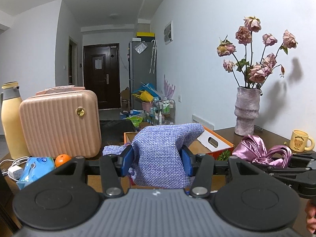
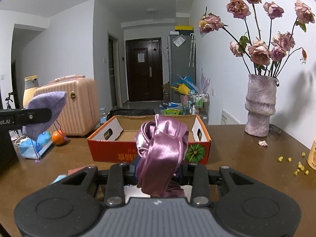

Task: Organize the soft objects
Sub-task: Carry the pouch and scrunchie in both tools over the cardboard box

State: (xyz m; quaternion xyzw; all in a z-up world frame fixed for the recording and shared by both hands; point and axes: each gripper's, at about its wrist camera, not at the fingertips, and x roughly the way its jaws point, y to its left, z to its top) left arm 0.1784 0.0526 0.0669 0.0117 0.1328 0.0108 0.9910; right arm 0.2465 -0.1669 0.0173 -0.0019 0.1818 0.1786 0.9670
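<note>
Pinched in the right tongs (image 2: 160,169), a bunched pink satin cloth (image 2: 162,150) hangs above the table (image 2: 237,152), with the open cardboard box (image 2: 110,148) straight ahead, its long side across the approach. Left tongs (image 1: 157,159) clamp a lavender woven pouch (image 1: 160,154), near the box's left end and a little farther off.

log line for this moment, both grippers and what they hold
left gripper: shut on purple woven pouch | right gripper: shut on pink satin cloth | cardboard box: ahead, nothing visible inside
</note>
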